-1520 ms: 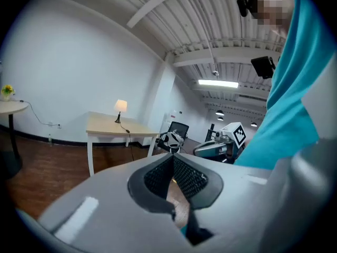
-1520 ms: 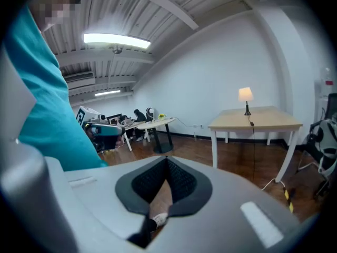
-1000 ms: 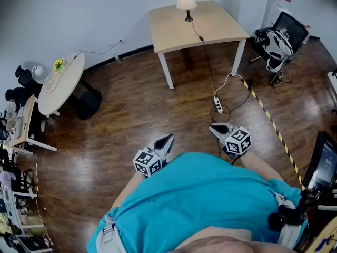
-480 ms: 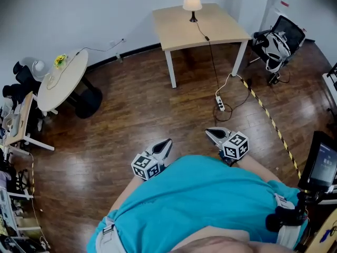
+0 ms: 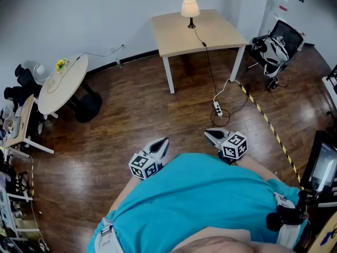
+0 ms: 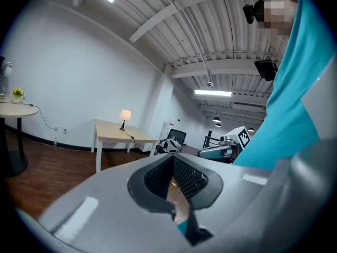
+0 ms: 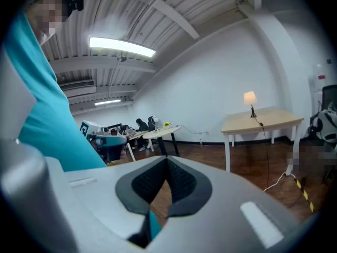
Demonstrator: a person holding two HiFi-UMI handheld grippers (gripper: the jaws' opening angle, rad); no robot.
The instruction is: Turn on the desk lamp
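The left gripper [image 5: 162,143] is sitting low in front of the person's teal shirt [image 5: 200,199]. Its jaws are meeting at the tips in the left gripper view [image 6: 171,161], with nothing between them. The right gripper [image 5: 211,136] is sitting beside it, slightly apart. Its jaws are likewise pressed together and empty in the right gripper view [image 7: 167,163]. Each gripper is carrying a cube [image 5: 142,165] printed with black-and-white square markers; these bear no letters.

Both grippers are hanging above the brown wooden floor [image 5: 131,120] and pointing toward the far wall. A white power strip [image 5: 217,108] is lying on the floor just ahead of the right gripper. A black cord [image 5: 209,70] is running from it up to the square wooden table [image 5: 174,33].

The desk lamp [image 5: 189,8] is standing at the far edge of that table, well apart from both grippers. Whether it is lit cannot be told.

A yellow-and-black tape line [image 5: 266,121] is crossing the floor to the right. A round table [image 5: 66,83] with yellow flowers [image 5: 59,65] is standing to the left. A red sign [image 5: 284,7] on the wall is too small to read.
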